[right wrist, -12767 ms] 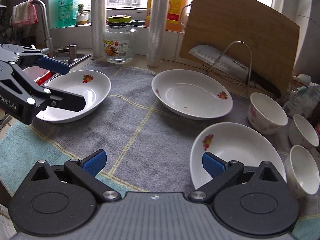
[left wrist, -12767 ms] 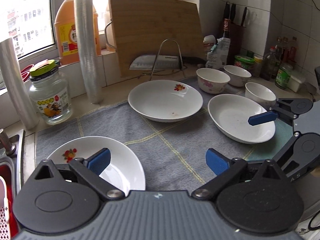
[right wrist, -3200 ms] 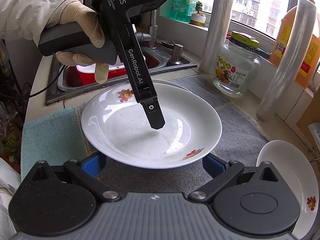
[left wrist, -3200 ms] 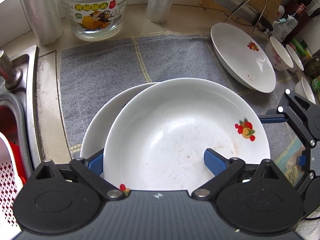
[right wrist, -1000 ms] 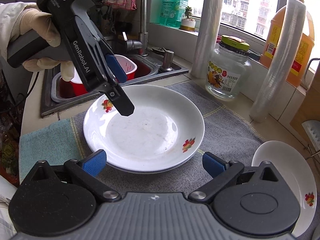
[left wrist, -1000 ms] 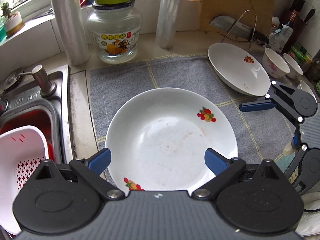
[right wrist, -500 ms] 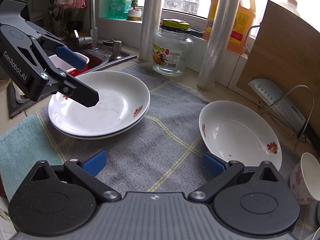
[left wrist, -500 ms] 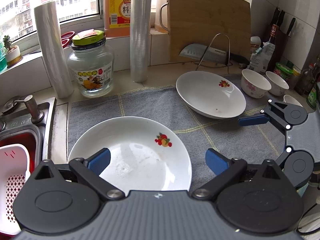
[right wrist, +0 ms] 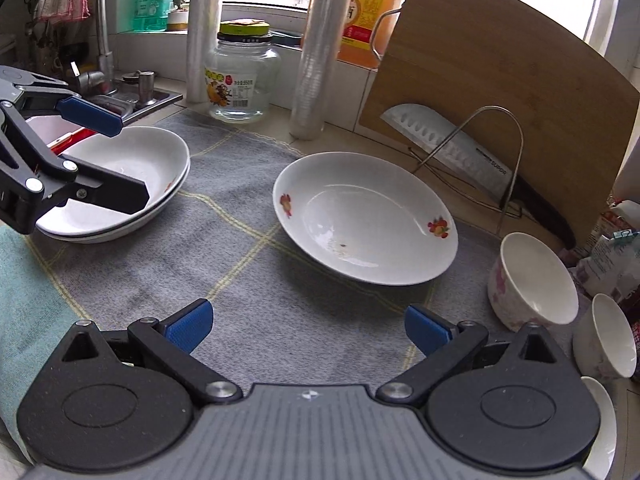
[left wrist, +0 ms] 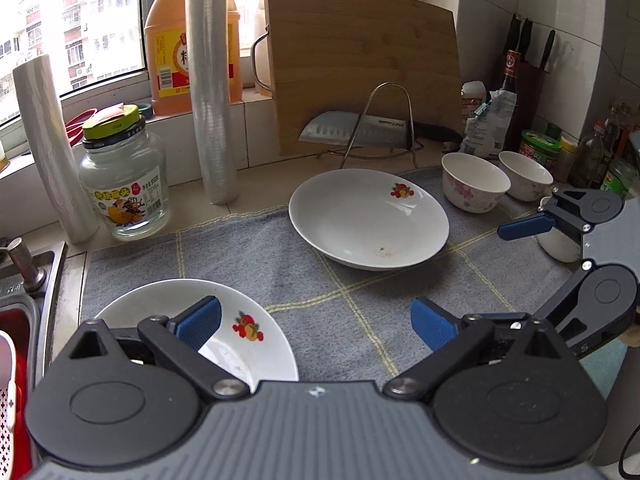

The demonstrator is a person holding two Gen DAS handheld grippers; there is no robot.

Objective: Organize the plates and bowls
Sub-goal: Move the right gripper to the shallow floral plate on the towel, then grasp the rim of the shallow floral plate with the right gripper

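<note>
Two white plates sit stacked at the left of the grey mat, near the sink; the stack also shows in the left wrist view. A single white plate with a fruit print lies in the middle of the mat, also in the right wrist view. Three small bowls stand at the right: a flowered bowl, a second bowl, and a third. My left gripper is open and empty above the stack's right edge. My right gripper is open and empty in front of the single plate.
A glass jar, two film rolls, an oil jug and a cutting board with a cleaver on a wire rack line the back. The sink with a red basket is at the left. Bottles crowd the right corner.
Both grippers have drawn back from the stacked plates and swung right, toward the single plate. The second plate now rests on the first by the sink.
</note>
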